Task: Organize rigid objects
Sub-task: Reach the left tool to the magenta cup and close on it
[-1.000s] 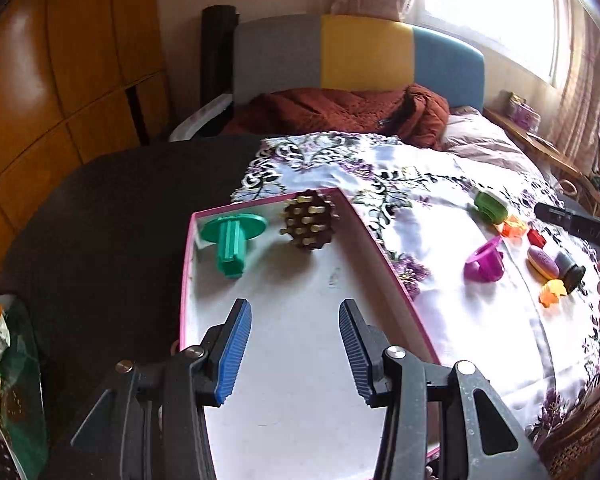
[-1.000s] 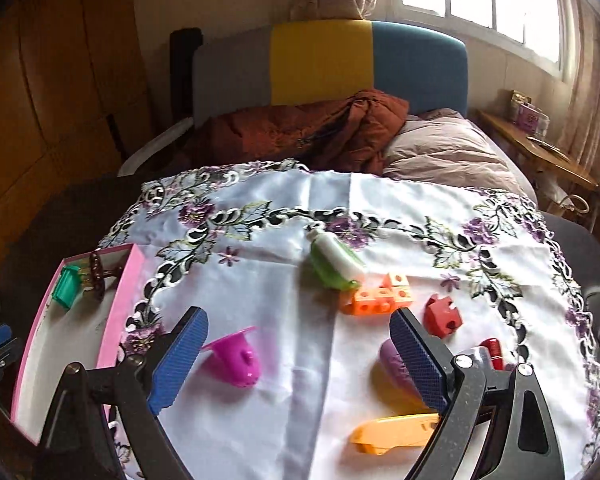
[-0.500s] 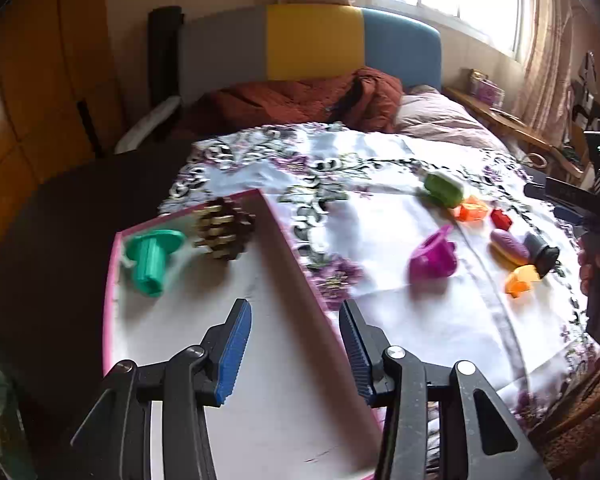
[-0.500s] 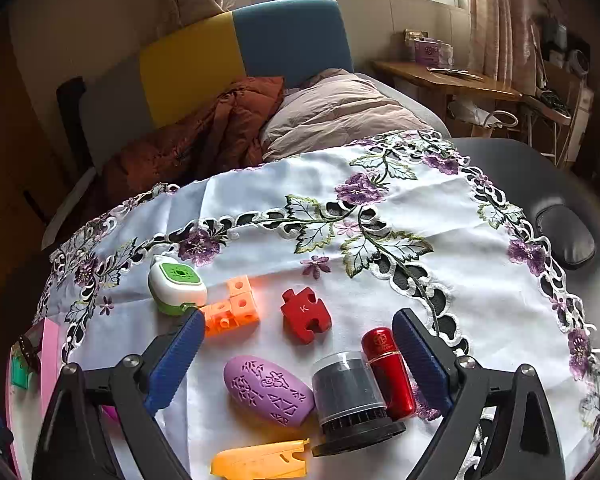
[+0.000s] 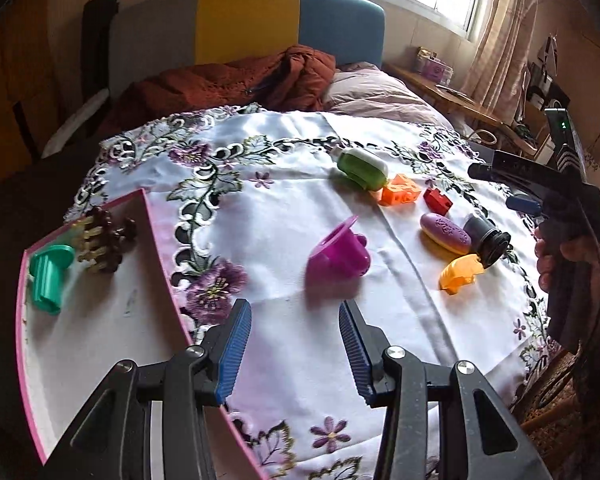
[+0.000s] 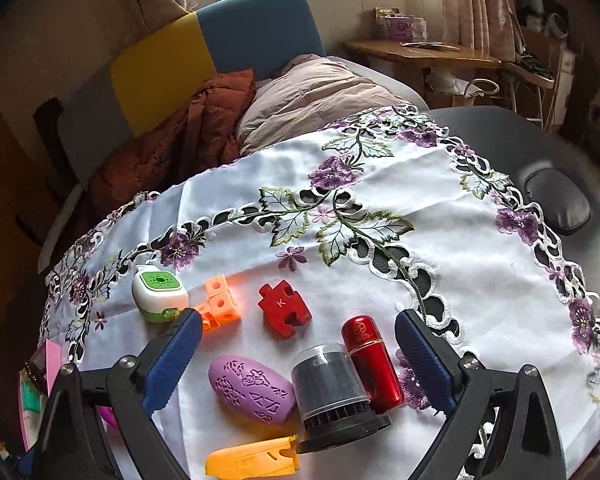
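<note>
Two hand-held grippers hang over a table w/ an embroidered white cloth (image 5: 292,208), small rigid items scattered across it. The left gripper (image 5: 294,344) points down at the cloth just right of a pink-rimmed tray (image 5: 156,236), blue pads apart, nothing between them. A magenta plastic piece (image 5: 338,254) lies on the cloth just beyond its tips.

In the tray's far corner: a teal plastic piece (image 5: 48,276) on its side, and next to it a brown pine cone (image 5: 104,240).

The right gripper (image 6: 298,356) hangs over the main cluster, jaws wide apart, gripping nothing. Seen between its fingers: a red puzzle piece (image 6: 284,312) marked K, a red lipstick-style tube (image 6: 374,360) lying flat, a dark cylinder w/ clear cap (image 6: 332,392) touching the tube's left side, and a lilac oval w/ a raised pattern (image 6: 252,390) just left of the cylinder. A yellow plastic piece (image 6: 252,458) lies nearest the camera, by the cylinder's base. Orange linked cubes (image 6: 218,308) sit by the left fingertip, w/ a green-and-white box (image 6: 158,290) touching them on the left.

From the left wrist view, a hand (image 5: 560,256) holds the right gripper's black handle at the table's right edge. Beyond the table: a sofa back in grey, yellow & blue (image 5: 244,20), w/ a rust-coloured jacket (image 5: 228,84) heaped on the seat.
</note>
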Available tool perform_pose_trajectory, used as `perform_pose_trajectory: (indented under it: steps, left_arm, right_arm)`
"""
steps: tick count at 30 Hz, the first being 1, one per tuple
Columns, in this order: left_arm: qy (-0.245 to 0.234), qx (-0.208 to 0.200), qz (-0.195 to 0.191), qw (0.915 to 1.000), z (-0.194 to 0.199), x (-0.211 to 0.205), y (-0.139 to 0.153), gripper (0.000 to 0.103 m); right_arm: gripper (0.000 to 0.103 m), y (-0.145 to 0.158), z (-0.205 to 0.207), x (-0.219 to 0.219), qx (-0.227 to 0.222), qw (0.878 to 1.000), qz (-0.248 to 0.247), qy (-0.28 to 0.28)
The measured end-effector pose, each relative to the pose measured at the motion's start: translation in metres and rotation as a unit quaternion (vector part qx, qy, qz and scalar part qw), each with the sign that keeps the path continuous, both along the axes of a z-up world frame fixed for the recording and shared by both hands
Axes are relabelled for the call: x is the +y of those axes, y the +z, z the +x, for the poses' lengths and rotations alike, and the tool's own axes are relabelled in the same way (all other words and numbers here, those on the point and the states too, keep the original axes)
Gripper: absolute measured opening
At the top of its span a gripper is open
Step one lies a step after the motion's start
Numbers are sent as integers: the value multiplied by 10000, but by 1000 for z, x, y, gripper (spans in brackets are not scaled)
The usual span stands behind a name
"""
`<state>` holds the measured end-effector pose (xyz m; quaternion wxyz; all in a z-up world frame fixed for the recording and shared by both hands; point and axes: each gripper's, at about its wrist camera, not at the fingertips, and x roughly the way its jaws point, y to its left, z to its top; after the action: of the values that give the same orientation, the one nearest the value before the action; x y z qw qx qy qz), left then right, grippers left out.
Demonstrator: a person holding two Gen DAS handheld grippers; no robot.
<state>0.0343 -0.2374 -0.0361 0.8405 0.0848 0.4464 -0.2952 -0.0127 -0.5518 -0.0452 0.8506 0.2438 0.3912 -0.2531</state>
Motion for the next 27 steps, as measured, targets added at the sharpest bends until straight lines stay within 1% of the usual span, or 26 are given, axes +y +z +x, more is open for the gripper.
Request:
perform_pose_trajectory:
  steps: [2, 4, 9, 11, 15, 18, 20, 22, 23, 25, 27]
  left_arm:
    - [-55, 143, -50, 9999, 3, -10, -4, 46]
    - [-92, 443, -205, 9988, 7, -18, -10, 46]
    - [18, 889, -416, 9952, 17, -39, -27, 46]
    - [135, 1011, -482, 9936, 24, -45, -34, 48]
    - [417, 1204, -594, 9901, 40, -56, -44, 55]
    - [630, 1196, -616, 9889, 51, -63, -49, 59]
    - [718, 1227, -574, 9882, 59, -70, -53, 60]
    - [768, 1202, -505, 9885, 64, -75, -58, 60]
    - [743, 1096, -462, 9901, 66, -79, -57, 59]
    - [645, 1005, -370, 9922, 69, -83, -58, 54]
    - [512, 917, -359, 9938, 71, -85, -58, 54]
  right_arm:
    - [98, 1, -2, -2, -26, 10000, -5, -68]
    - [98, 2, -4, -5, -86, 9999, 40, -142]
    - [98, 7, -9, -11, -240, 9993, 75, -280]
    - [98, 10, -13, -14, -342, 9987, 107, -361]
    - [98, 13, -20, -23, -474, 9970, 191, -579]
    - [98, 15, -27, -30, -597, 9948, 216, -797]
    - [98, 14, -29, -33, -582, 9944, 269, -835]
    - [98, 9, -25, -35, -424, 9950, 320, -843]
    - [98, 6, -24, -35, -356, 9953, 356, -823]
    - [98, 1, -22, -37, -210, 9956, 383, -826]
    - [98, -4, -22, -39, -67, 9956, 389, -854]
